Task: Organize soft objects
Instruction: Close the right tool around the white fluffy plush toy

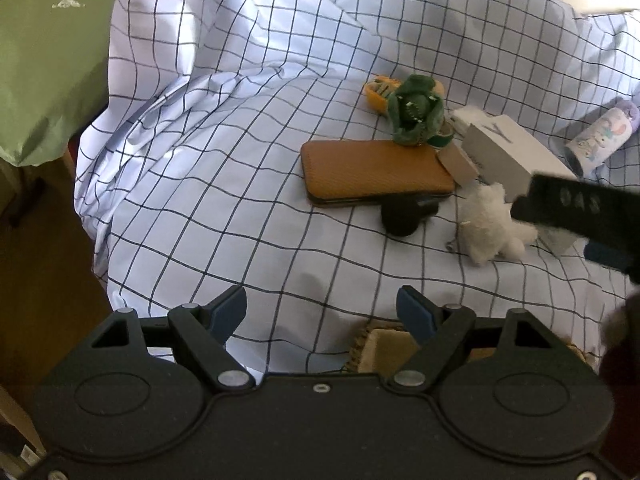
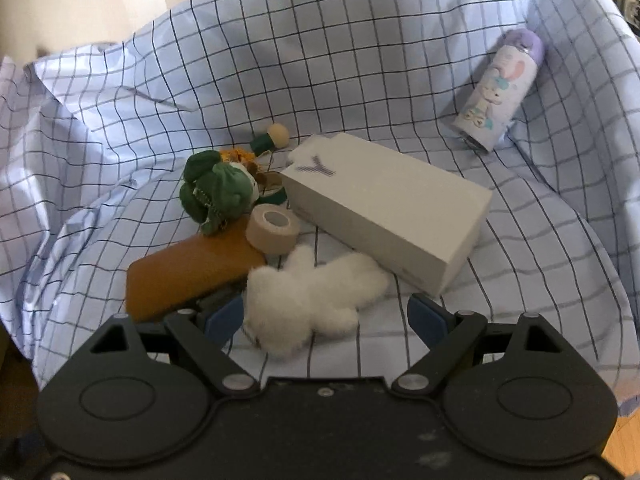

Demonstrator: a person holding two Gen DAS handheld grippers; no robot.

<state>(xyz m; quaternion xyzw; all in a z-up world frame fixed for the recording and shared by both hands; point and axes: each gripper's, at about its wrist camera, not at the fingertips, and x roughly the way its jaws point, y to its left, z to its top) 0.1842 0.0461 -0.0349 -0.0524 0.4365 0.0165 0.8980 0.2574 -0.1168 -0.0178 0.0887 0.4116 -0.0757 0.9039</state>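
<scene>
A white fluffy plush toy [image 2: 316,300] lies on the checked sheet, partly between the open jaws of my right gripper [image 2: 326,320], whose pads do not press on it. From the left wrist view the same white plush [image 1: 494,226] sits right of centre, with the right gripper's body [image 1: 580,208] just beside it. A green plush toy [image 2: 216,196] rests behind a brown case [image 2: 188,272]; the left wrist view also has this green plush [image 1: 416,110] and the brown case [image 1: 376,170]. My left gripper [image 1: 322,314] hangs open over bare sheet, nothing between its fingers.
A white box [image 2: 388,212] lies right of the plush, a roll of beige tape [image 2: 272,230] by the case, and a pastel bottle [image 2: 500,92] at the far right. A green pillow [image 1: 48,72] sits left. A woven basket rim [image 1: 384,344] shows under the left gripper.
</scene>
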